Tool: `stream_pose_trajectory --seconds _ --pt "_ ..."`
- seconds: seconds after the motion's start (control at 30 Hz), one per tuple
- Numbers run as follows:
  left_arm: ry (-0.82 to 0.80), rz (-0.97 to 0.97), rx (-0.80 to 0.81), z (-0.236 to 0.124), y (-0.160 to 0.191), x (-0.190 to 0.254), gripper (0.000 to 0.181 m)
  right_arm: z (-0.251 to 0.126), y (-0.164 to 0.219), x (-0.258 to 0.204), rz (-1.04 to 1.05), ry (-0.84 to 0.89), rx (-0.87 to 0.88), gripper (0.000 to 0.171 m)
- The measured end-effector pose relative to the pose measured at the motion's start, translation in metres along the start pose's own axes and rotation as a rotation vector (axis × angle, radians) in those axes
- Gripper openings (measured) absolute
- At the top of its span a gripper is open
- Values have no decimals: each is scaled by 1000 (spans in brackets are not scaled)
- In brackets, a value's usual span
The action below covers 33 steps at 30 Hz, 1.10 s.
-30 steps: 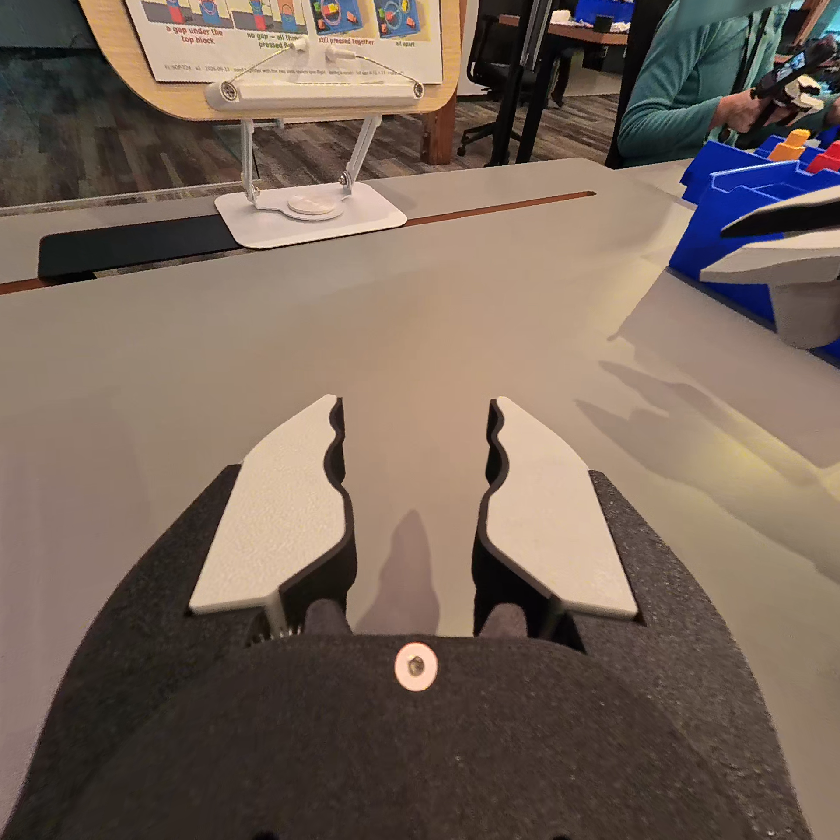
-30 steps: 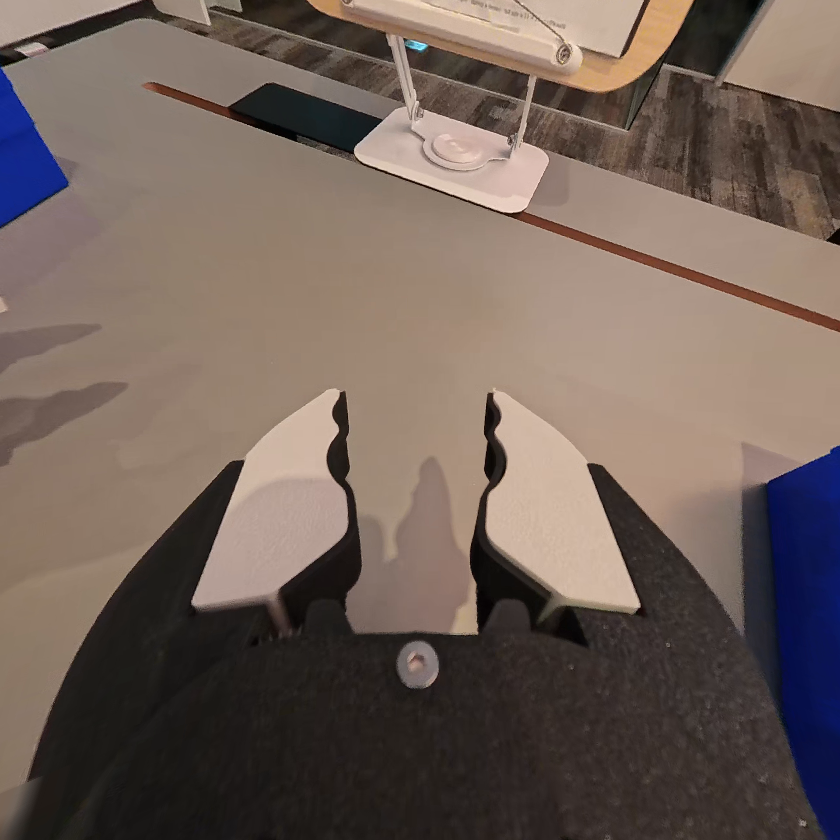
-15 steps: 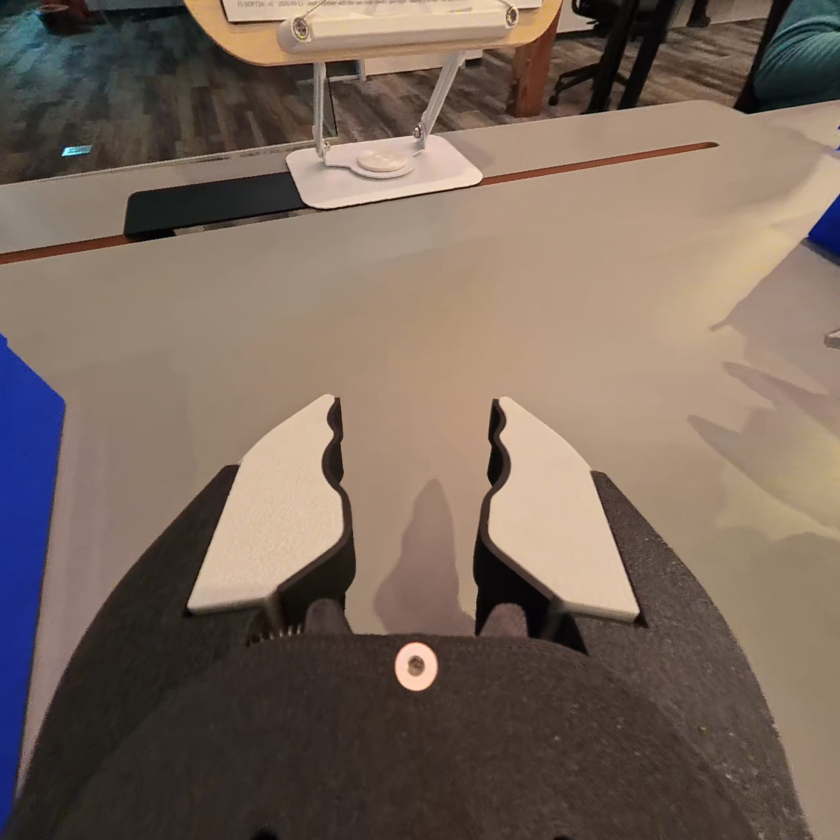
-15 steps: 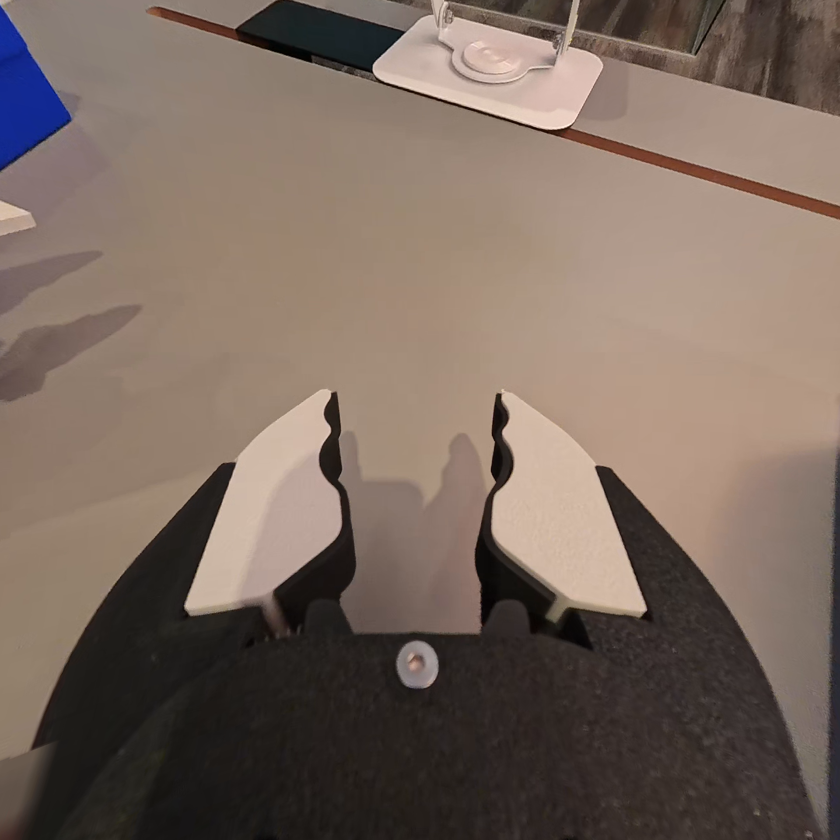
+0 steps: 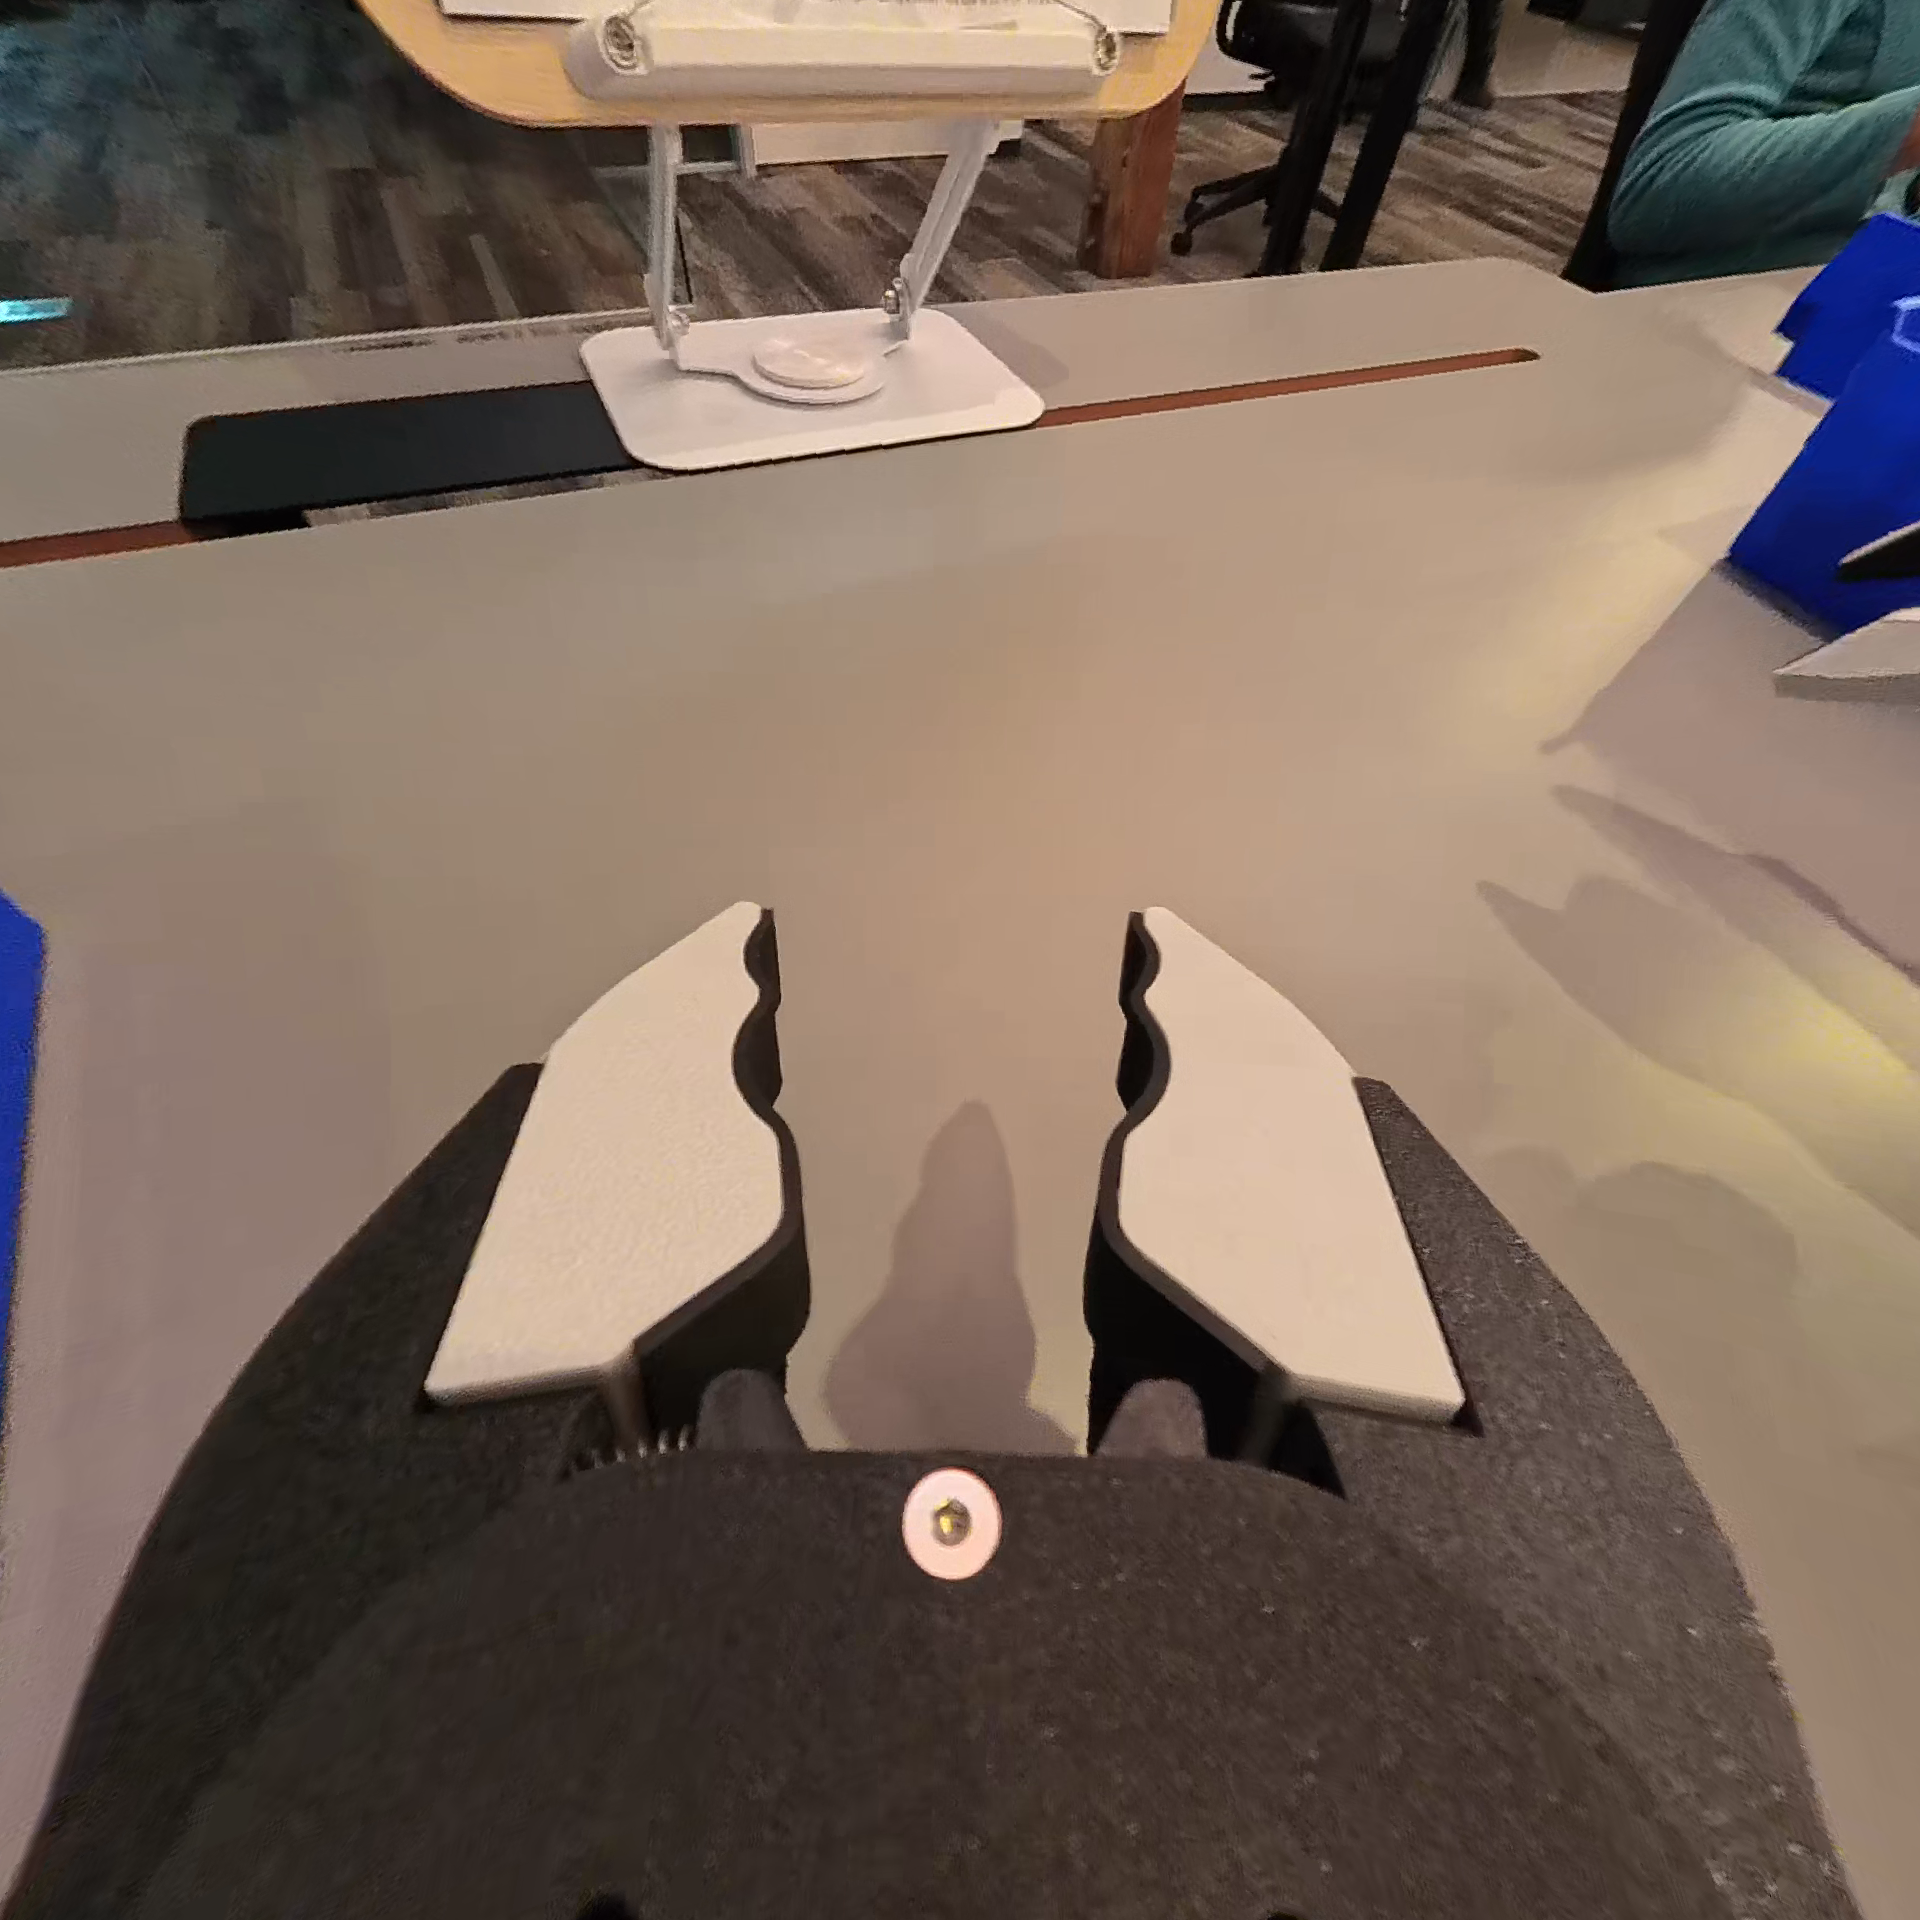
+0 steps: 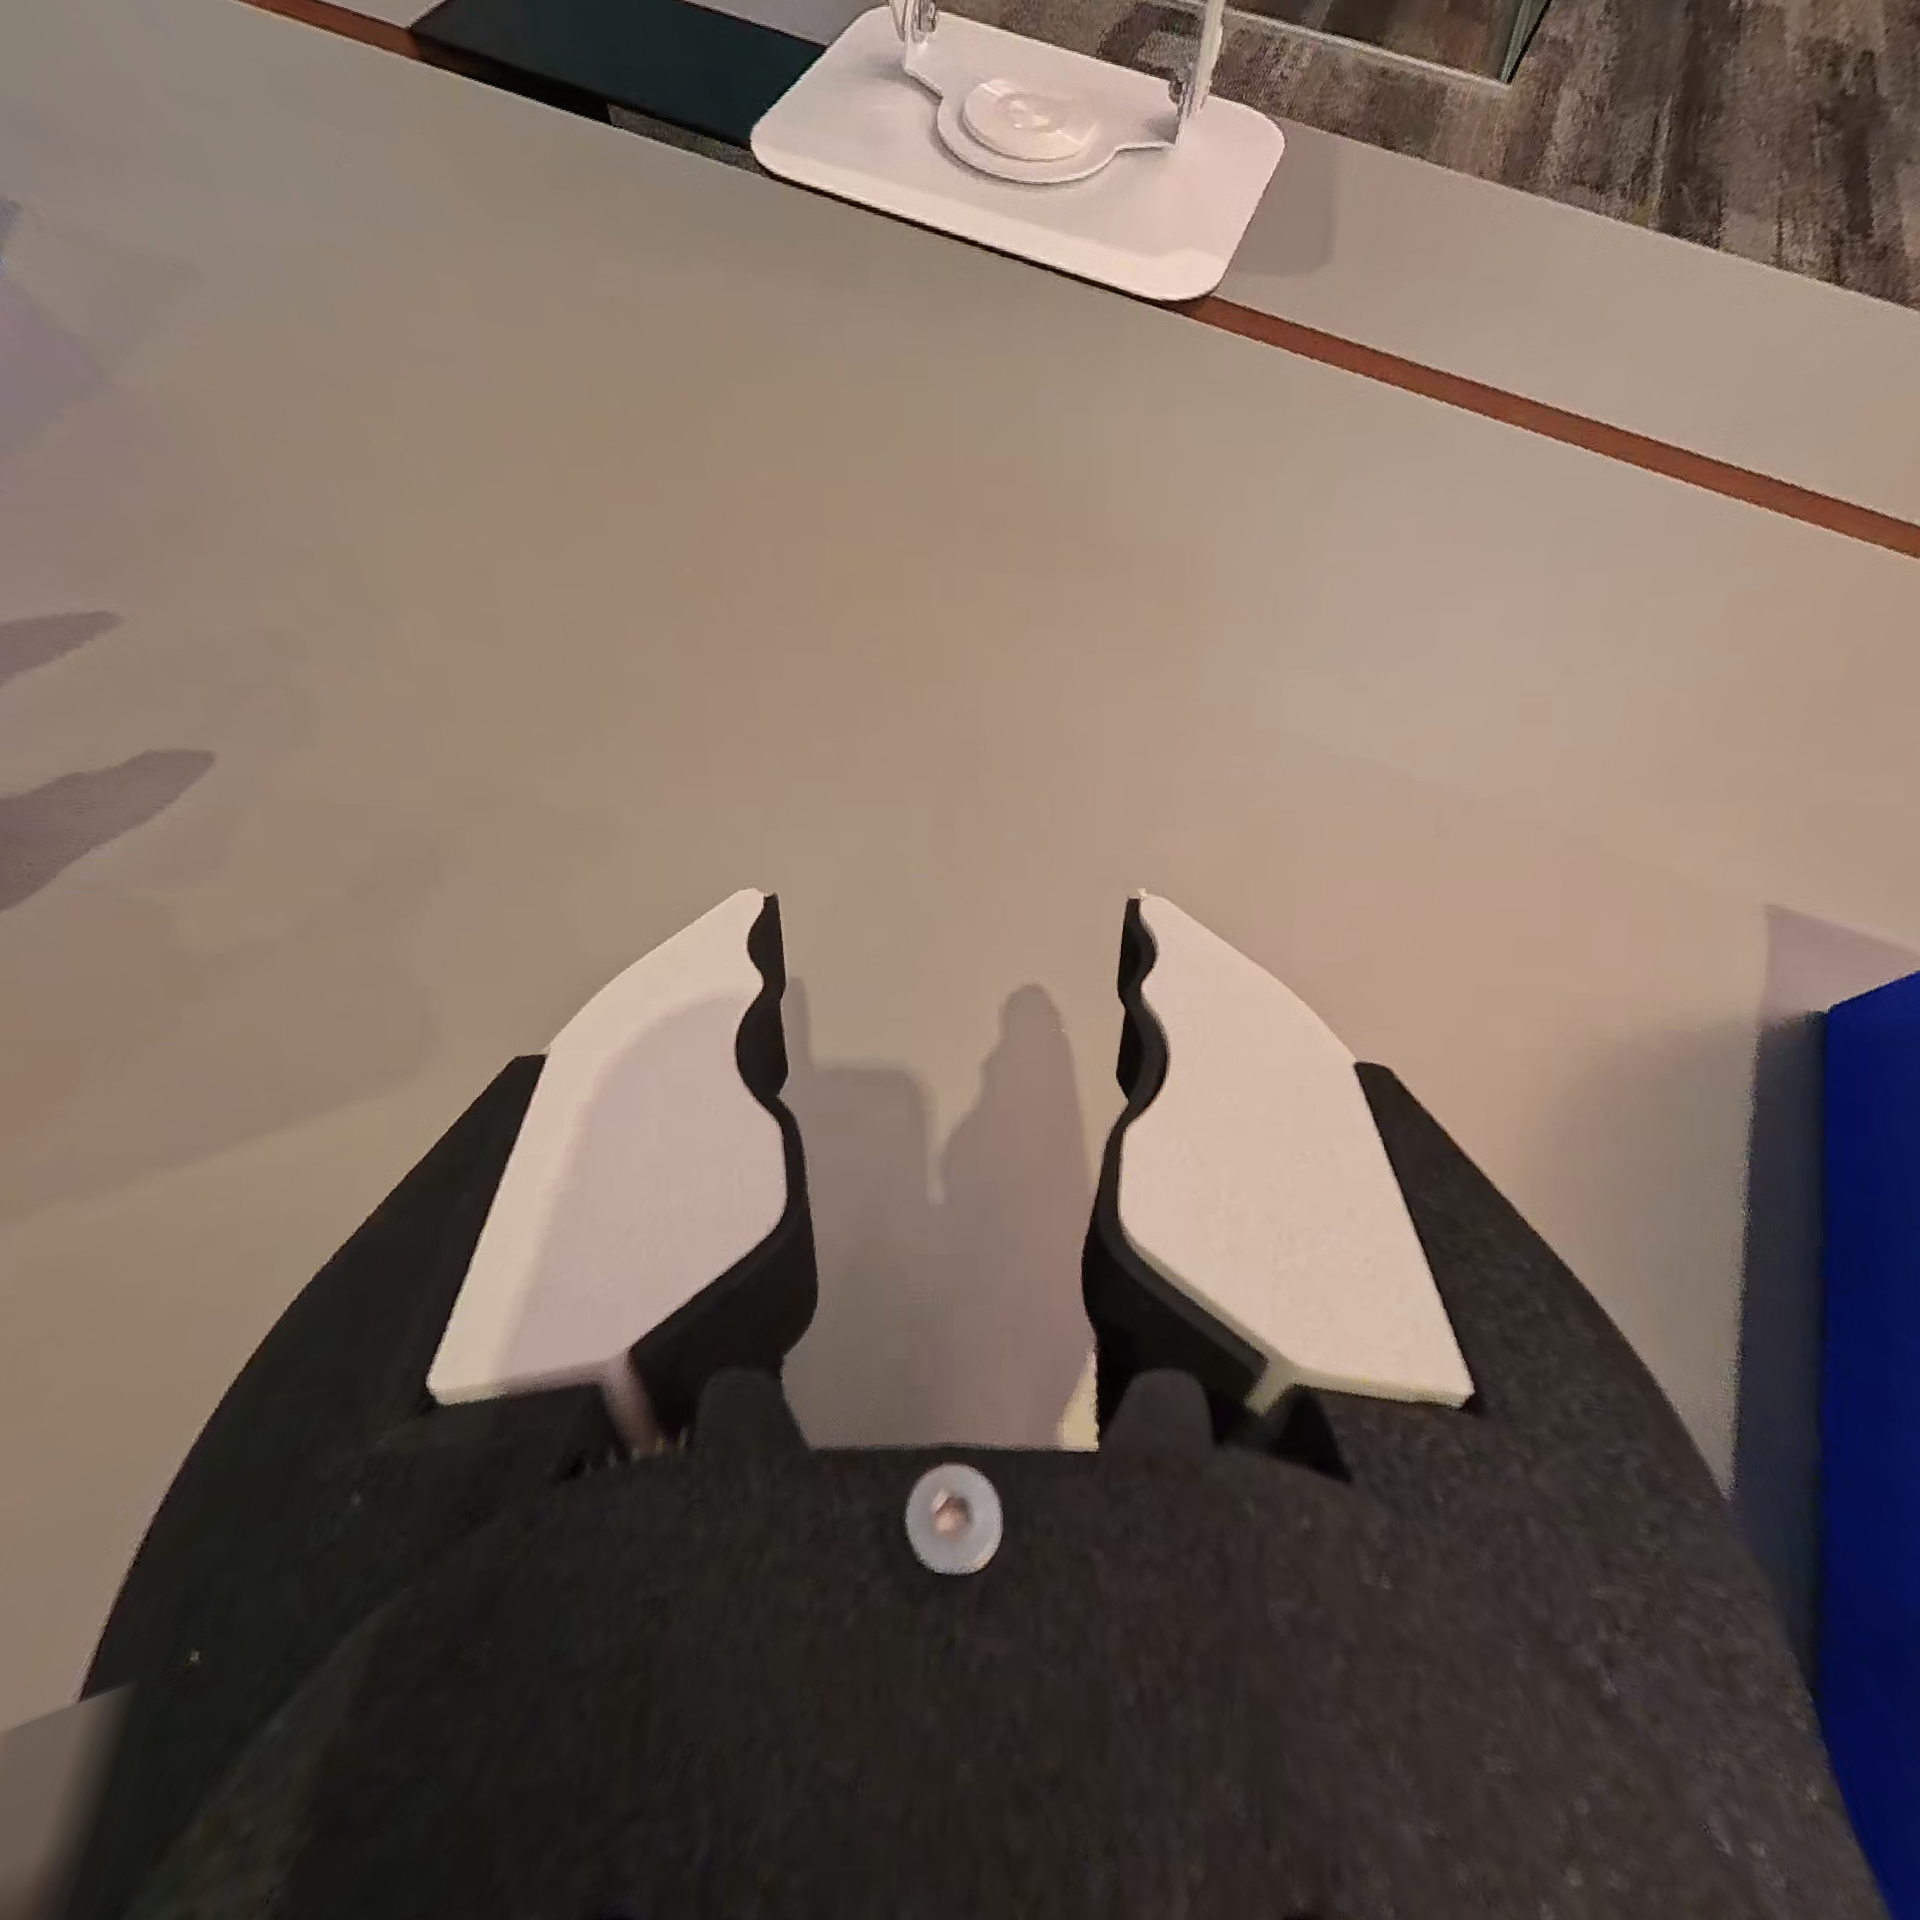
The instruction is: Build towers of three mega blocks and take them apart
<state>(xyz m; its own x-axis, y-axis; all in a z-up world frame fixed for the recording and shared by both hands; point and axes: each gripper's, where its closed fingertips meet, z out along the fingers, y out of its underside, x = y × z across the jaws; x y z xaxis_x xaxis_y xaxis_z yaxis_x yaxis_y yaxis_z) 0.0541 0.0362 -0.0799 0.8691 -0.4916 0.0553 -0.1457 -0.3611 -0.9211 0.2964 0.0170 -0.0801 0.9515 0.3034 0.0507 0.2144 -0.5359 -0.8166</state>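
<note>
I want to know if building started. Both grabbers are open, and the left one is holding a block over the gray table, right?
Not quite. The left gripper is open but holds nothing; the left wrist view shows only bare gray table between its fingers. The right gripper is open too.

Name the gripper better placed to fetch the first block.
Probably right: both the left gripper and the right gripper are open and empty, but a blue bin sits close beside the right.
</note>
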Motion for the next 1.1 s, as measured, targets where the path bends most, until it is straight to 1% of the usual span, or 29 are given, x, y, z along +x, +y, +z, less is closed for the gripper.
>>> stream_pose_trajectory --seconds 0.17,0.3,0.4,0.57,0.77,0.8,0.93,0.97,1.1 --pt "-94 -40 -4 -6 5 -29 64 1 9 -14 -14 15 -30 64" --pt "-183 -75 25 -12 3 -49 64 5 12 -10 -5 51 -23 65" --pt "-221 -90 35 -11 2 -51 65 8 13 -1 19 90 -10 68" --pt "-286 -78 19 6 -4 -51 68 23 19 22 165 130 3 76" --pt "-344 -116 -26 34 -3 -47 73 44 36 49 293 208 -14 85" --pt "-353 -126 -39 39 -2 -46 76 47 39 51 304 220 -18 88" --pt "-378 -137 -104 59 10 -39 81 59 45 50 305 225 -44 89" --pt "-388 -133 -117 63 13 -38 85 62 46 49 300 221 -49 90" --pt "-416 -122 -123 72 19 -37 94 67 48 52 279 232 -62 93"
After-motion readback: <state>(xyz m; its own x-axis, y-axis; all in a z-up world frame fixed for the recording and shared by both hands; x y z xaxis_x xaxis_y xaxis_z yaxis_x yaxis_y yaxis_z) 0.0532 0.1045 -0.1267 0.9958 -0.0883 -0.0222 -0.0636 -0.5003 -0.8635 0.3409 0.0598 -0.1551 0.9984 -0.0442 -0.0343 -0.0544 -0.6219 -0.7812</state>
